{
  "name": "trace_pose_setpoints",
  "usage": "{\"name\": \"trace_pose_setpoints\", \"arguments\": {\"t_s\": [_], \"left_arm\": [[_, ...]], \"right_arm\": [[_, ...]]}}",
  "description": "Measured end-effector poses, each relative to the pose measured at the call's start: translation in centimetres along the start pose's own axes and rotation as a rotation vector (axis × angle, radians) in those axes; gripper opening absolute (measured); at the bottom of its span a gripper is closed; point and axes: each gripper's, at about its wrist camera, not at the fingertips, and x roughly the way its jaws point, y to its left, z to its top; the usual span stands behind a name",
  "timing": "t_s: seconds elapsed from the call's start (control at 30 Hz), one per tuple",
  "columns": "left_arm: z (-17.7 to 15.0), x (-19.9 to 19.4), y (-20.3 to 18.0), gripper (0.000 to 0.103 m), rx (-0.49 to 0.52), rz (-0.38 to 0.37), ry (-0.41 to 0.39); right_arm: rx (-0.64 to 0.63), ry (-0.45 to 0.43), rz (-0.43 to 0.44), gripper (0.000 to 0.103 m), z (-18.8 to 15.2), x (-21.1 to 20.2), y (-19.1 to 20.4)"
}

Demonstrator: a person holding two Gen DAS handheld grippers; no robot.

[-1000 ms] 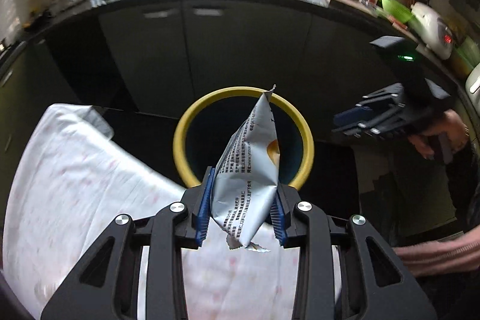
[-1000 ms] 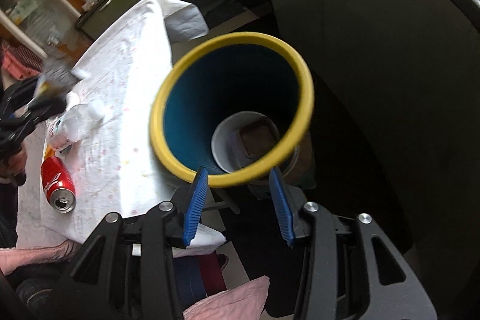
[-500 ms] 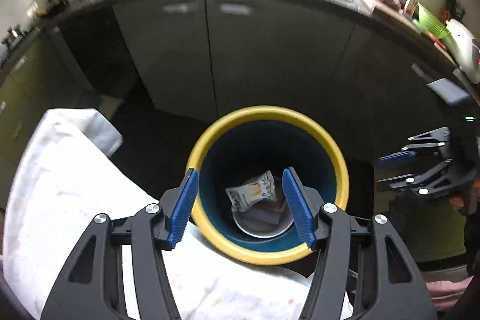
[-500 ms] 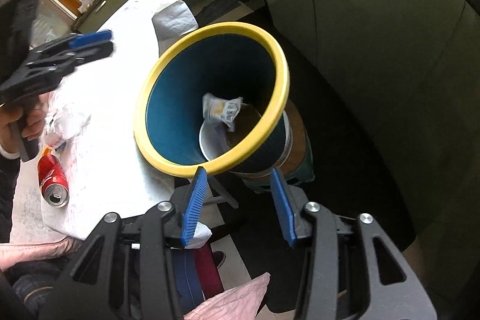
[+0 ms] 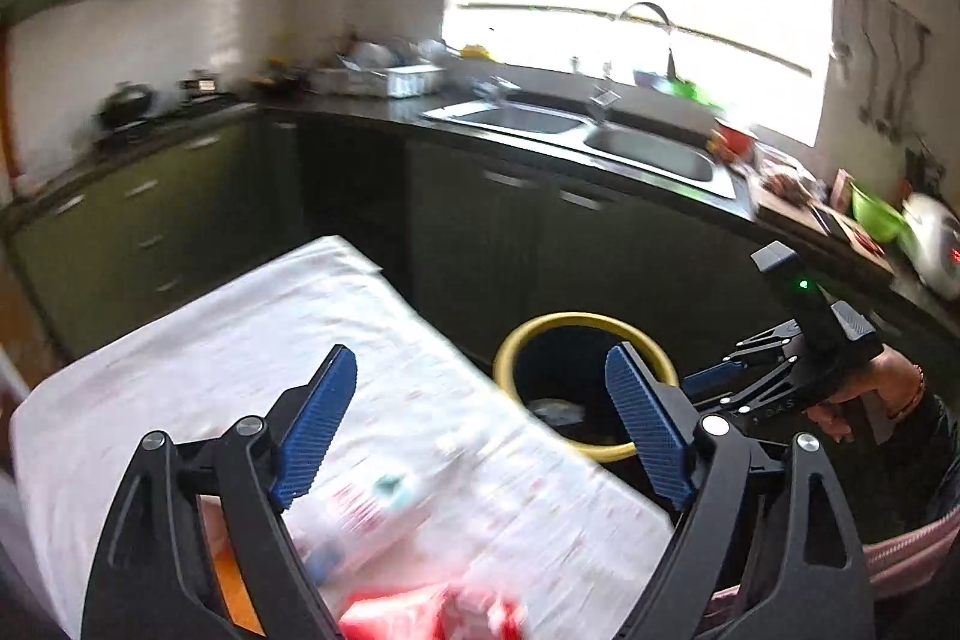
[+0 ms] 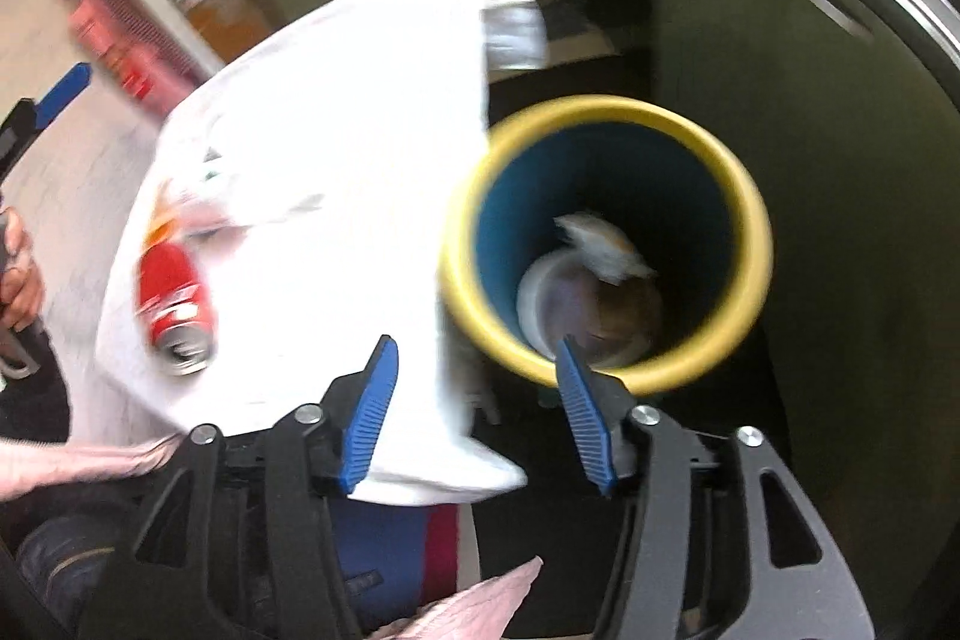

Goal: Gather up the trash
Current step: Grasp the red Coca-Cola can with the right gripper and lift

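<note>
Right now the trash bin [image 6: 606, 244] stands just beside the right edge of the counter [image 6: 336, 112], a round tub with a yellow rim and blue inner wall, and a crumpled silver-white wrapper [image 6: 603, 247] lies down inside it on top of a pale round liner and something brown that I cannot make out. My left tongs [image 5: 480, 430] are spread wide with nothing between the blue pads, hanging above the near part of the white cloth; my right tongs [image 6: 474, 412] are also open and empty, held over the counter's near right corner with the bin's rim just past the right pad. On the cloth a red soda can [image 6: 174, 310] lies on its side toward the near left, its open top facing me, and a blurred clear bottle [image 5: 360, 508] with a red-printed label lies beside it. Far behind, a dark worktop carries a steel double sink [image 5: 588, 139] under a bright window. Motion blur smears the cloth and the smaller litter, so finer details are unreadable.
</note>
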Motion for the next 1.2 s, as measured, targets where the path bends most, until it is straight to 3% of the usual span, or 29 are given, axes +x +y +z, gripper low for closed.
{"name": "trace_pose_setpoints", "arguments": {"t_s": [0.2,0.43,0.57,0.73,1.07,1.2], "left_arm": [[-5.6,-7.8,5.9,0.09,-0.138,0.184,-0.046],[-12.4,-13.5,11.2,0.09,-0.275,0.33,-0.059],[-15.2,-15.4,12.5,0.091,-0.294,0.378,-0.064],[-17.4,-15.9,13.0,0.092,-0.308,0.382,-0.056],[-19.0,-15.5,13.3,0.092,-0.337,0.373,-0.038],[-19.0,-15.4,13.4,0.092,-0.343,0.374,-0.034]], "right_arm": [[-0.245,0.082,0.131,0.057,2.6,3.0,10.4],[-0.458,0.211,0.181,0.082,3.7,8.4,19.8],[-0.502,0.287,0.146,0.083,4.2,11.4,21.7],[-0.518,0.35,0.118,0.083,4.3,13.6,22.5],[-0.541,0.403,0.059,0.083,3.2,15.5,23.3],[-0.525,0.406,0.058,0.07,2.8,16.1,23.6]]}}
